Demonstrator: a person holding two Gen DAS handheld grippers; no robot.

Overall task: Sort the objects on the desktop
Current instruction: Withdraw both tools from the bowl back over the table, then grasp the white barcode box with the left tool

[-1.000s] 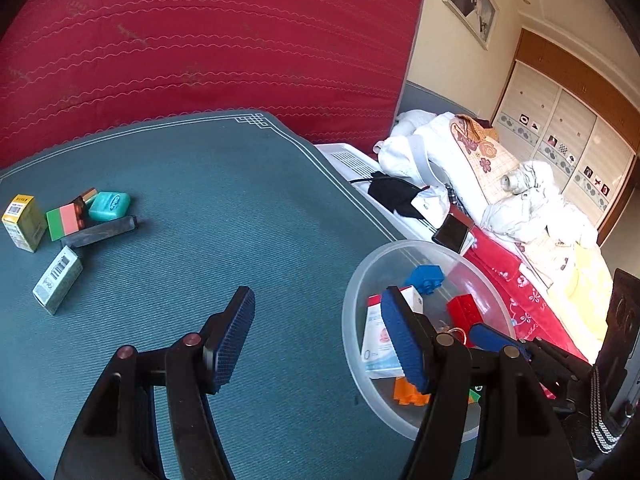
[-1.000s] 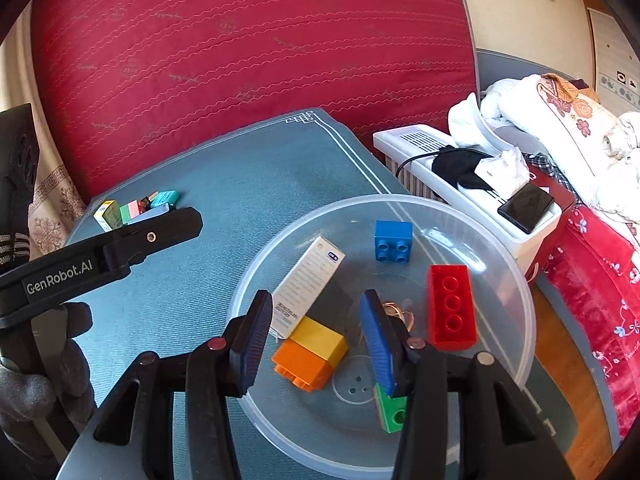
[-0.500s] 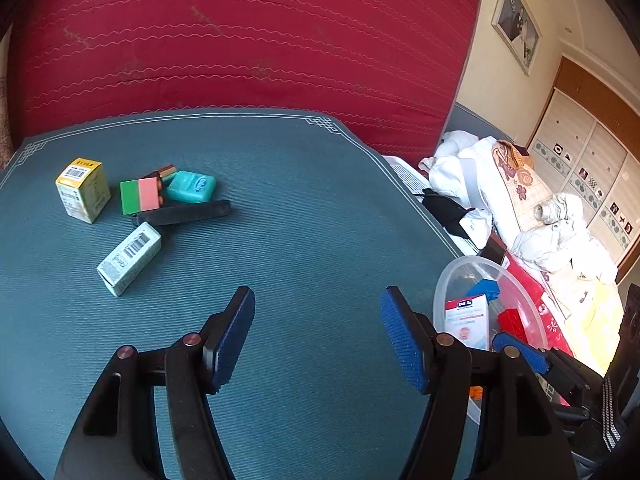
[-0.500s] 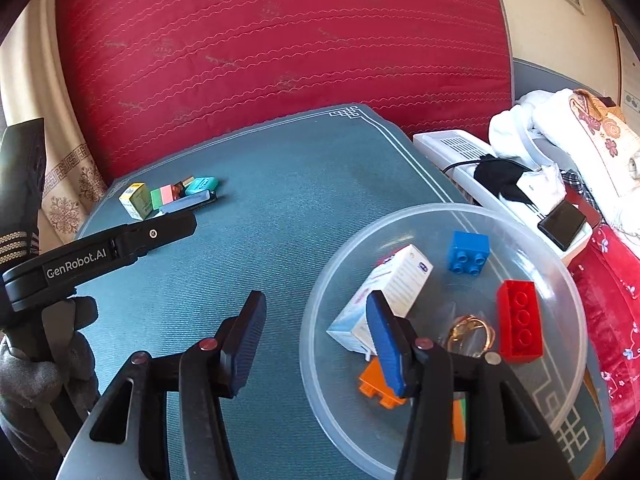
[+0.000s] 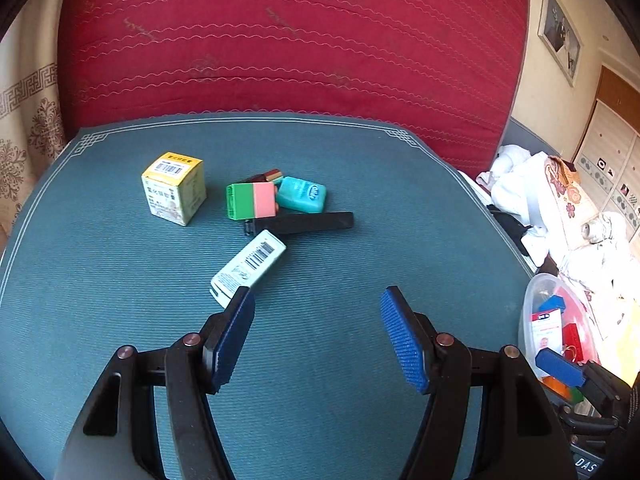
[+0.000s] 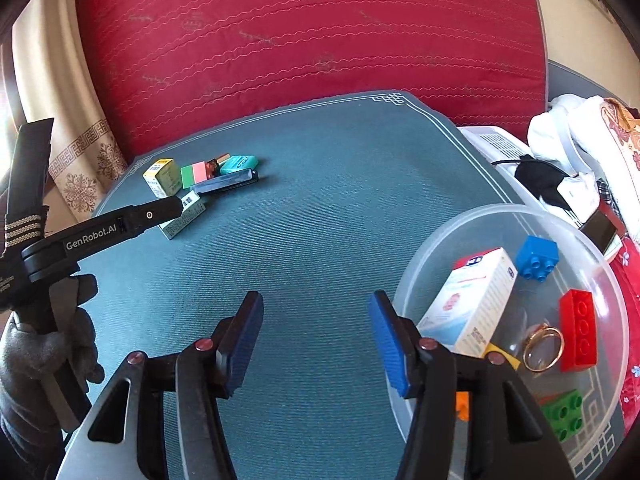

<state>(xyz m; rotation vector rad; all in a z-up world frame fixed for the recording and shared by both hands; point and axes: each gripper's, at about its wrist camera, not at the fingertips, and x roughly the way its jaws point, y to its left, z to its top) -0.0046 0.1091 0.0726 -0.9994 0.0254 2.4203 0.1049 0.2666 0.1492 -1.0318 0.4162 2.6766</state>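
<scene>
On the teal mat, a cluster lies ahead of my left gripper (image 5: 316,336), which is open and empty: a white barcode box (image 5: 248,268) by its left fingertip, a black bar (image 5: 300,223), a yellow box (image 5: 174,188), a green-pink block (image 5: 251,200) and a teal case (image 5: 301,194). My right gripper (image 6: 316,340) is open and empty, beside a clear bowl (image 6: 440,248). The bowl holds a white carton (image 6: 472,300), blue brick (image 6: 536,258), red brick (image 6: 578,330), green brick (image 6: 562,414) and rings (image 6: 542,346).
A red headboard (image 5: 288,40) rises behind the mat. A bed with heaped clothes (image 5: 560,208) lies to the right. A white box with a black item and a phone (image 6: 560,188) stands past the mat's right edge. The left gripper also shows in the right wrist view (image 6: 152,216).
My left gripper has swung left from the bowl toward the cluster of boxes. My right gripper has pulled back out of the bowl and now hangs over the mat to its left.
</scene>
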